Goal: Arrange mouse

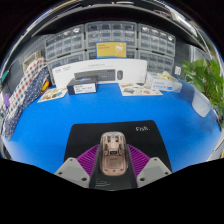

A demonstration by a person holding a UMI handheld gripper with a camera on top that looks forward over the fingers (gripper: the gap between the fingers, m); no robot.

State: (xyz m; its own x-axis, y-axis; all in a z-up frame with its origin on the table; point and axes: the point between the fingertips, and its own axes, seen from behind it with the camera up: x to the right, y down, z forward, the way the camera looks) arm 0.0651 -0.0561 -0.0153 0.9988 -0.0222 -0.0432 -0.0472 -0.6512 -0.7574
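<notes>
Gripper view: the jaws [112,165] clench a beige mouse [113,156] between purple pads [90,161], over a black mat [113,136] at six o'clock on the blue table [60,125].

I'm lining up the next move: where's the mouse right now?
In the gripper view the mouse sits between the tool's purple pads, at the near edge of the black mouse mat on the blue table.

Bright, even indoor light, soft shadows; strong fisheye curvature bends and softens the edges.
</notes>
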